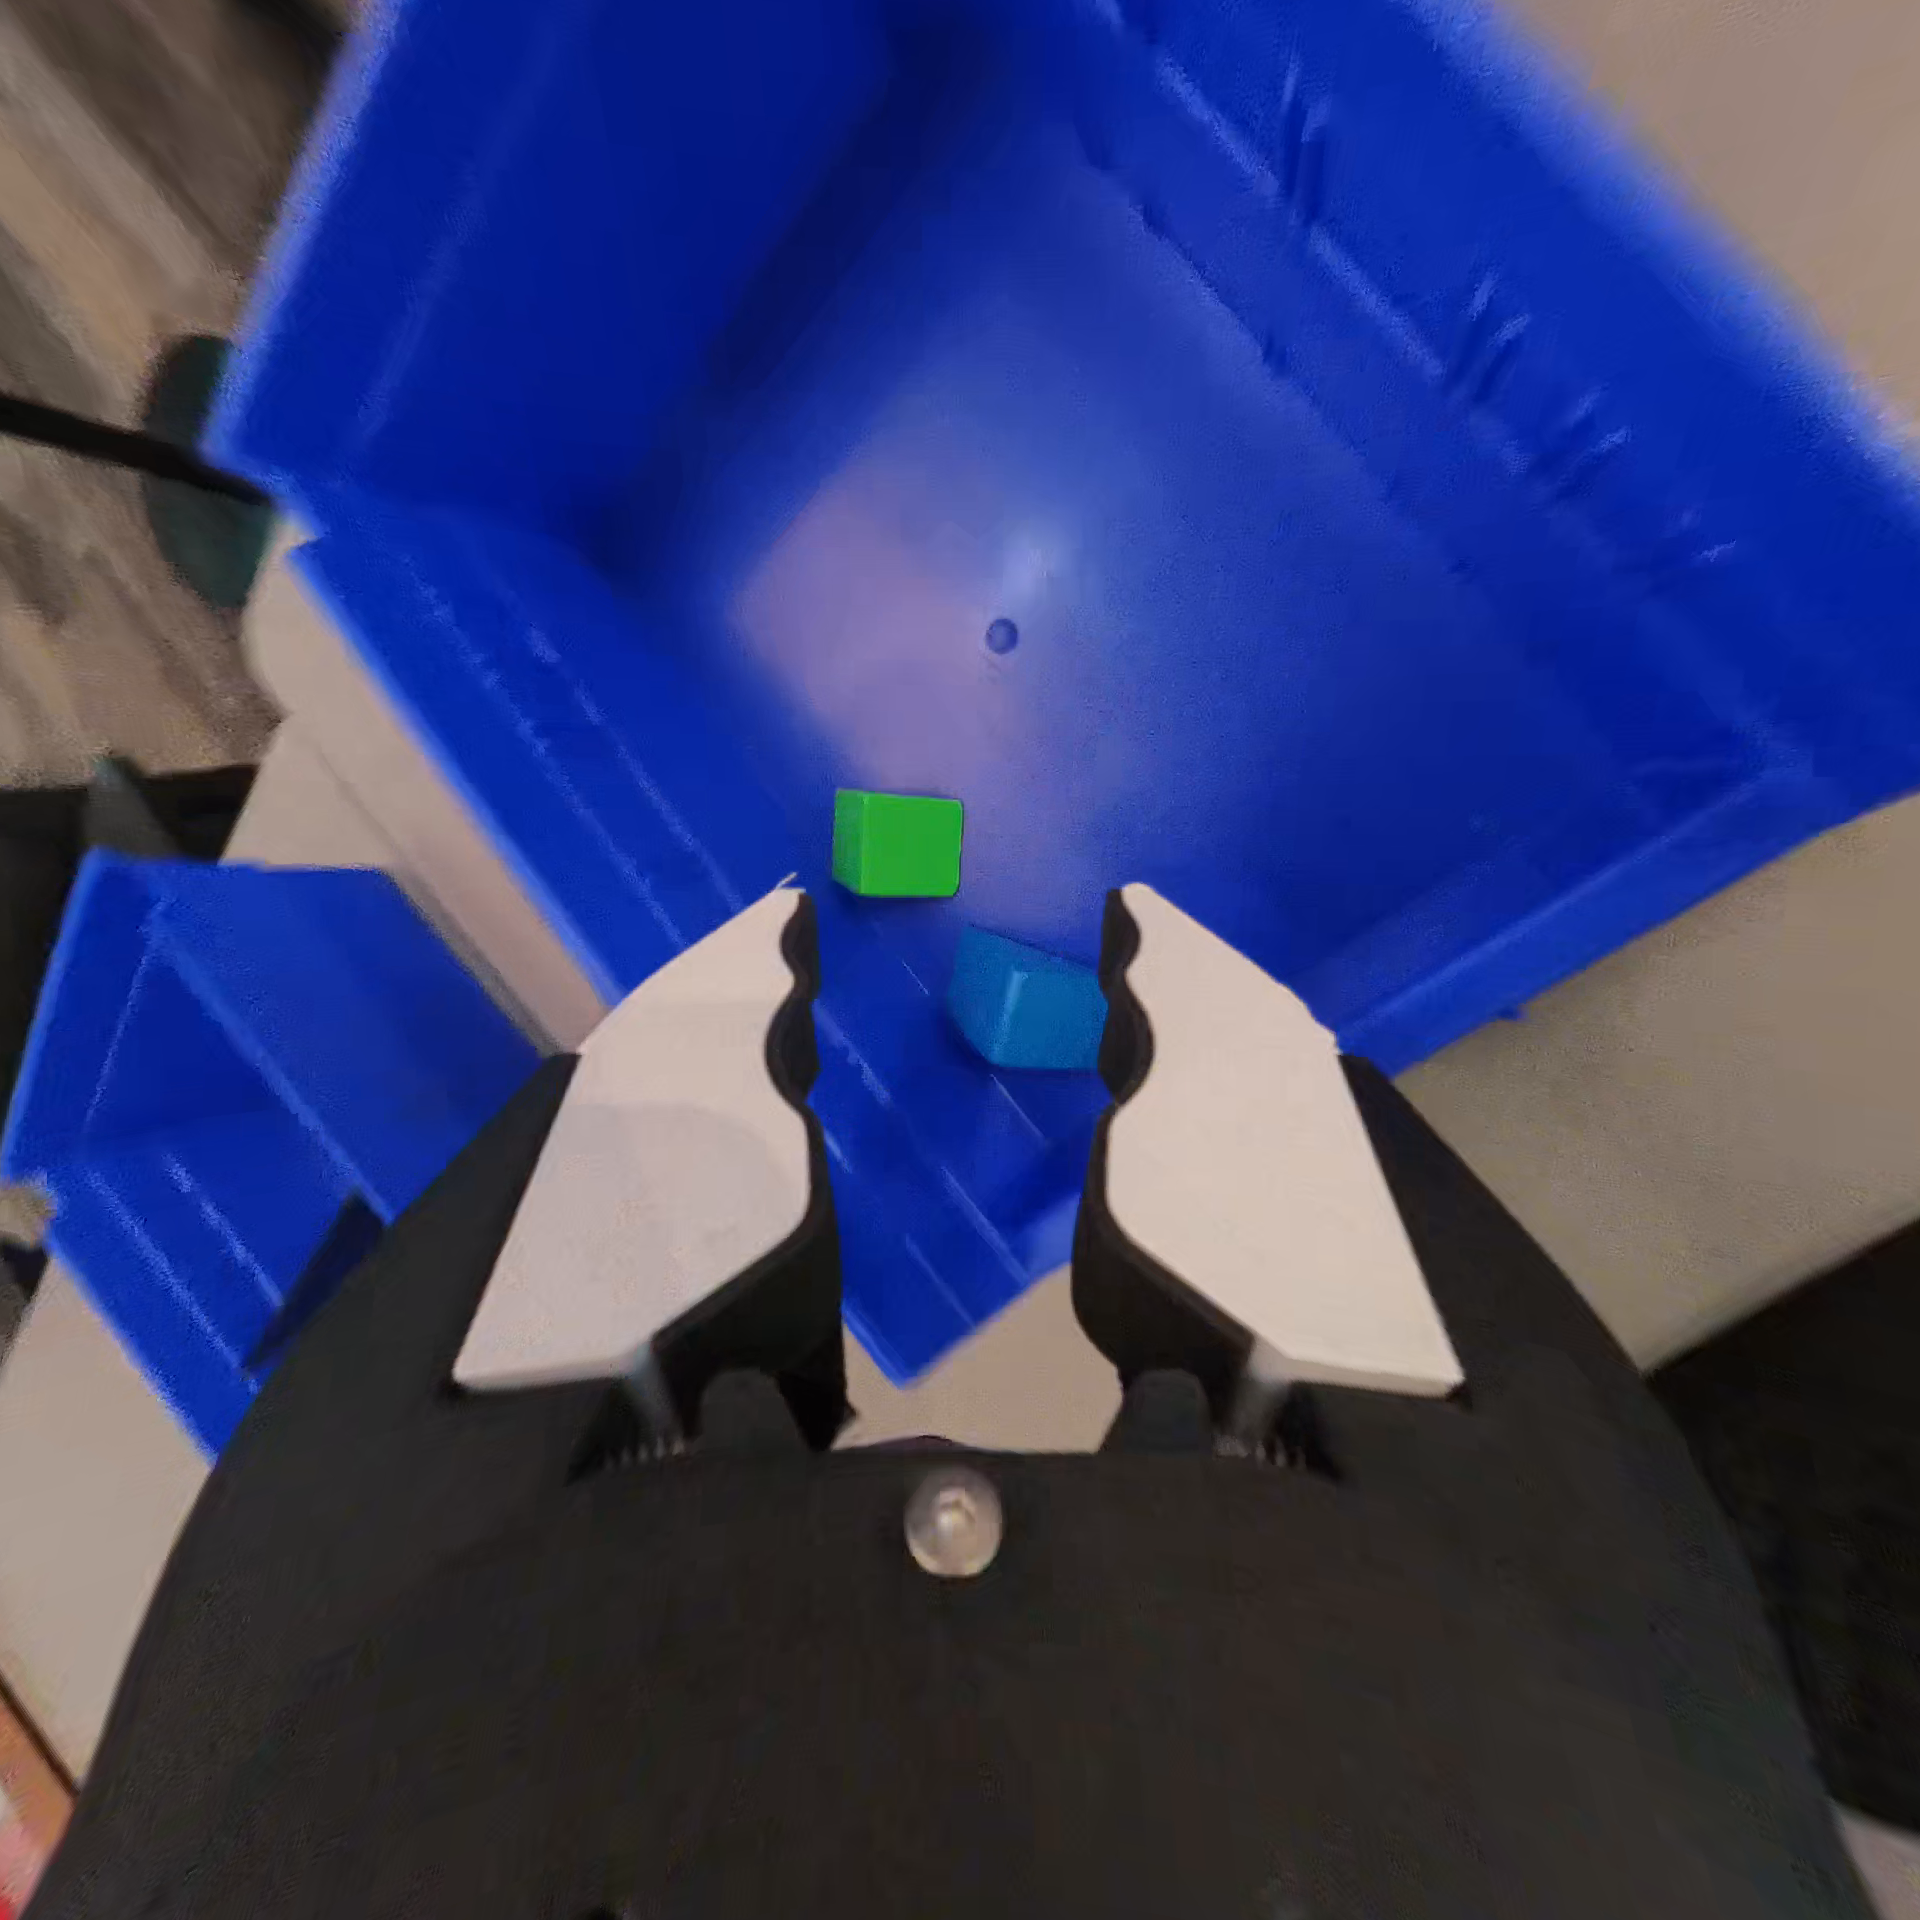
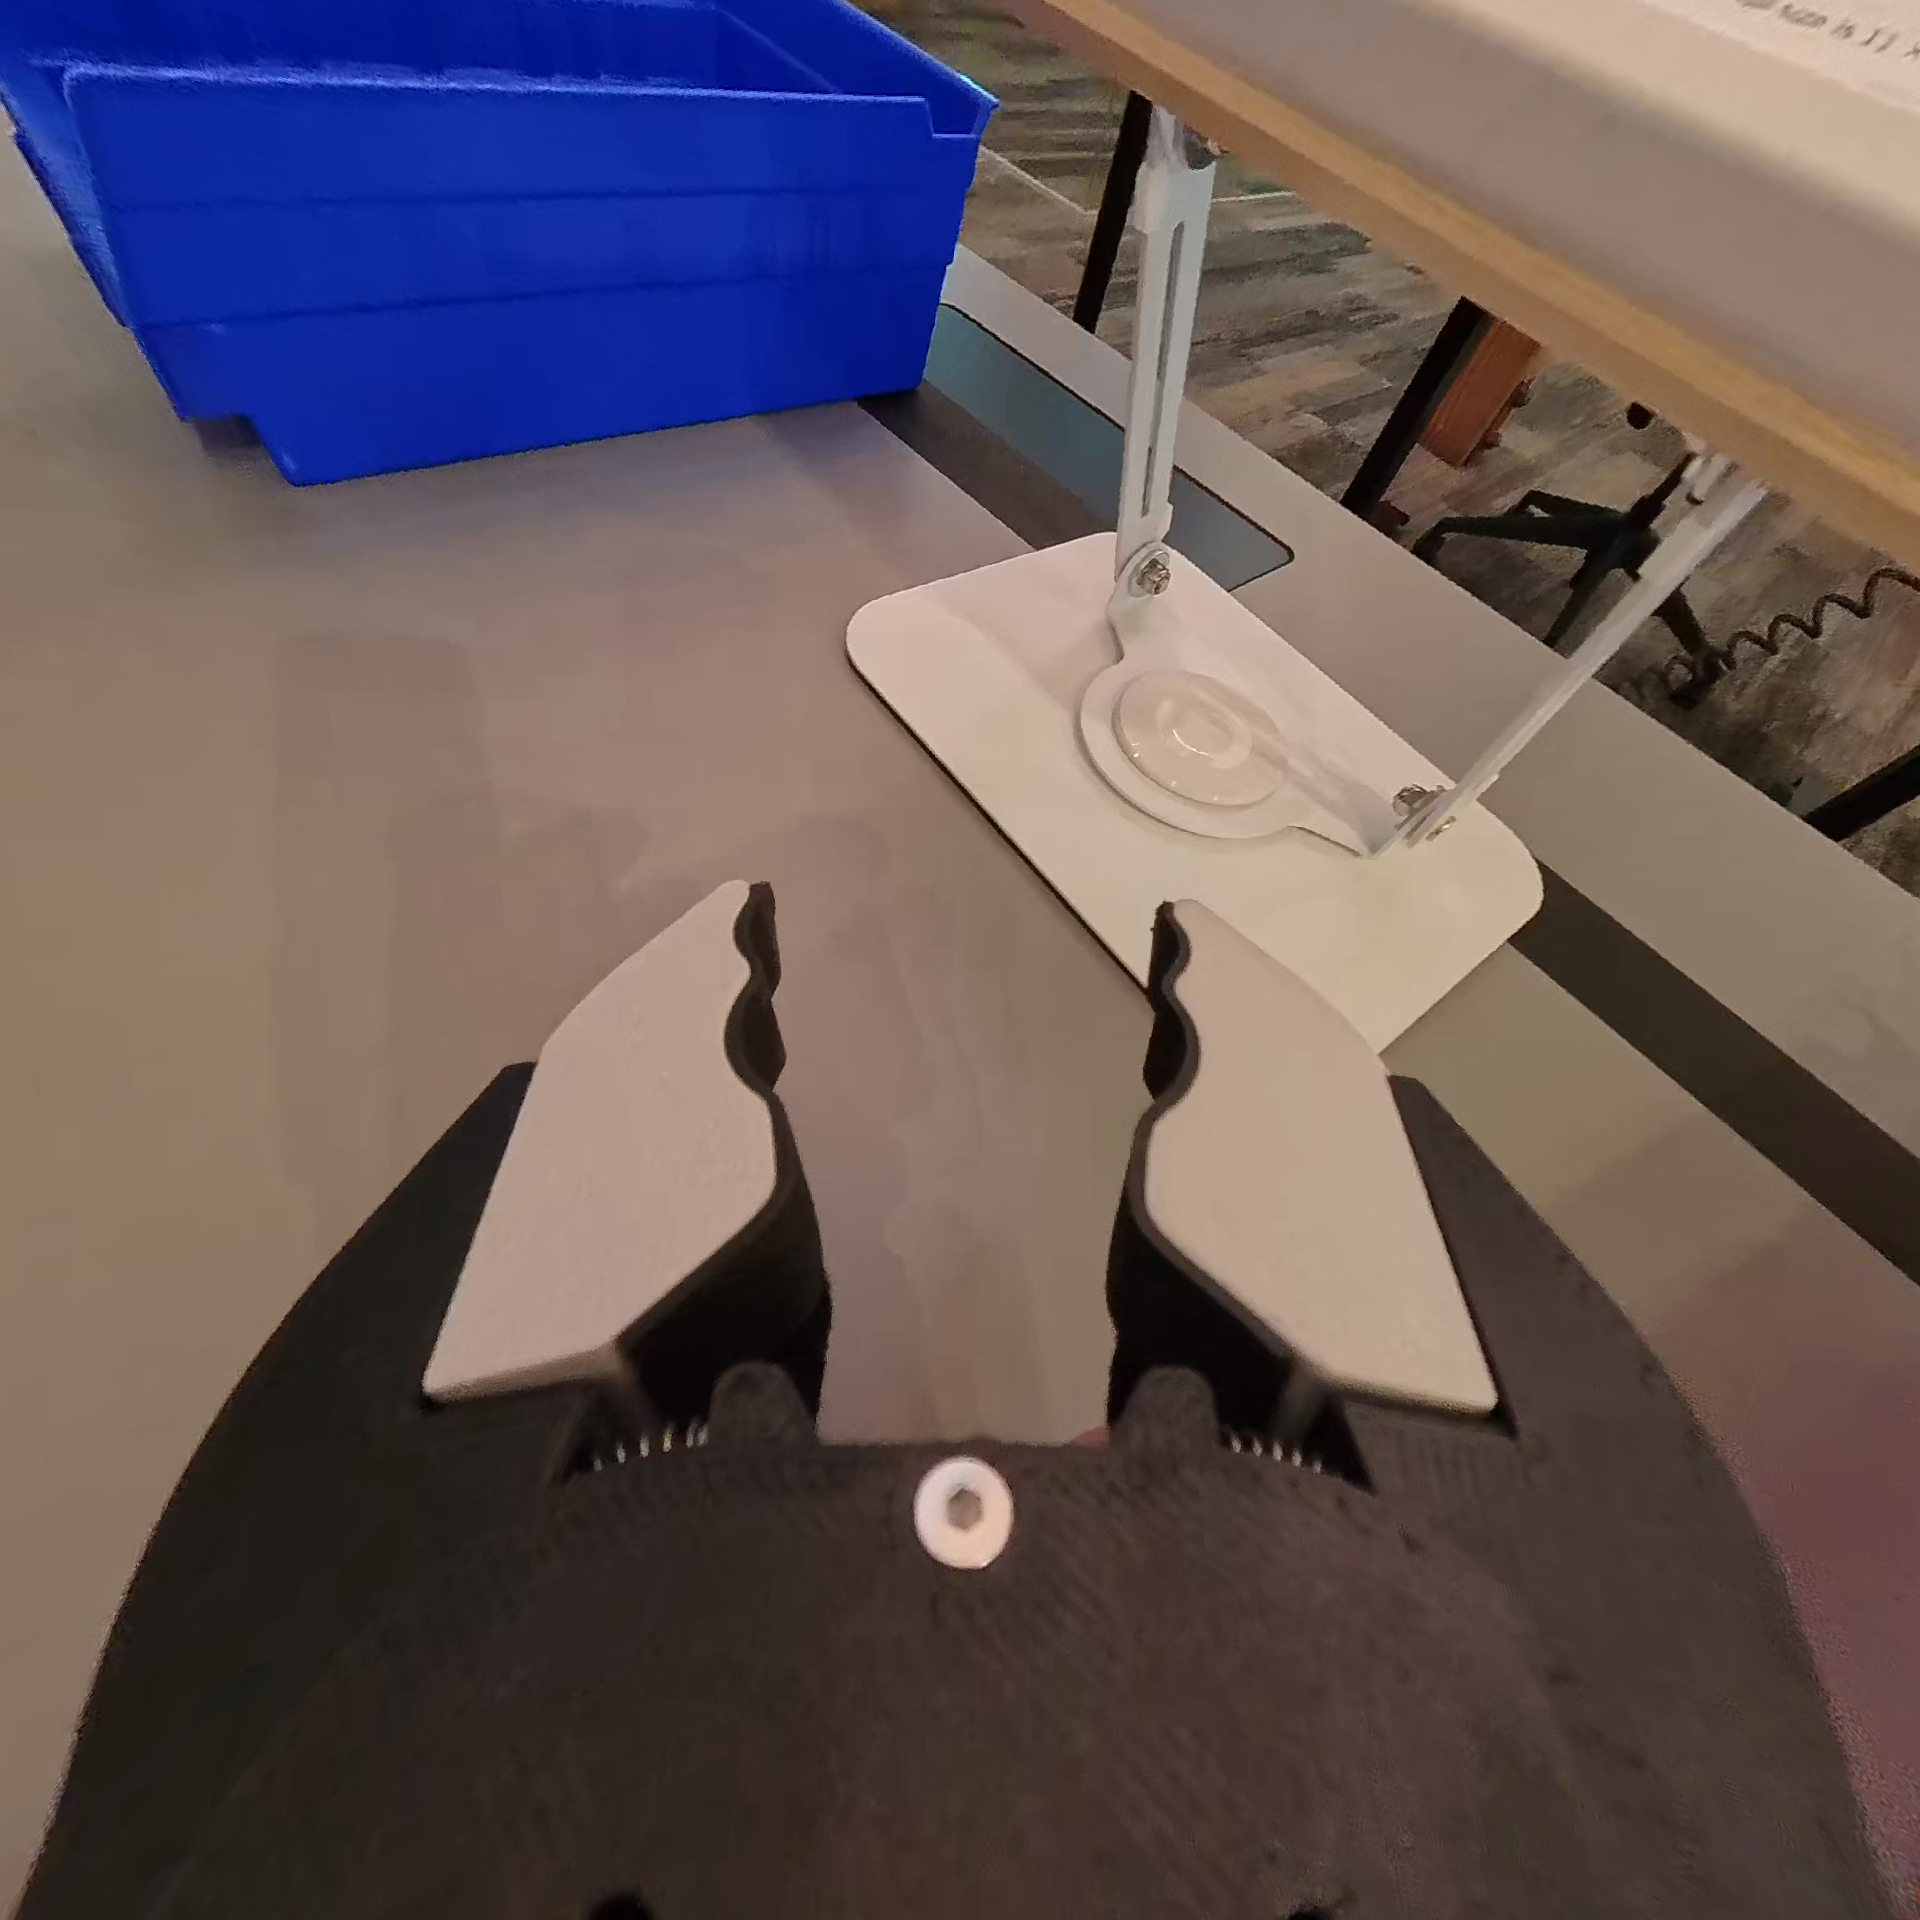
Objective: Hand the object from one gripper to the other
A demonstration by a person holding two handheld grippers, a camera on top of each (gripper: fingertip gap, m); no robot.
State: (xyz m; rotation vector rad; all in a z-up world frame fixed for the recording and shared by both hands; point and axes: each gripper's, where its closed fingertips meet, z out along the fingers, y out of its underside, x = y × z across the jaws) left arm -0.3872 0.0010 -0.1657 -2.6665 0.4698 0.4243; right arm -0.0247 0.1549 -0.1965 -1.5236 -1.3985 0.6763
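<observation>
In the left wrist view, the left hand-held gripper (image 1: 956,925) points steeply down into a large blue bin (image 1: 582,343), its fingers spread moderately wide and gripping nothing. To its left, a smaller blue bin (image 1: 218,1070) sits on the desk (image 1: 1621,1164). A green cube (image 1: 899,842) rests on the bin floor just beyond the left fingertip, clear of both pads. A blue block (image 1: 1023,1003) lies tilted between the fingers, close against the right pad; the left pad stands well apart from it, so it is not clamped.

In the right wrist view, the right hand-held gripper (image 2: 961,914) is held low and angled forward over the bare grey desk (image 2: 416,748), jaws wide and bare. A blue bin (image 2: 520,312) stands far left; a white stand base (image 2: 1195,769) lies ahead to the right
</observation>
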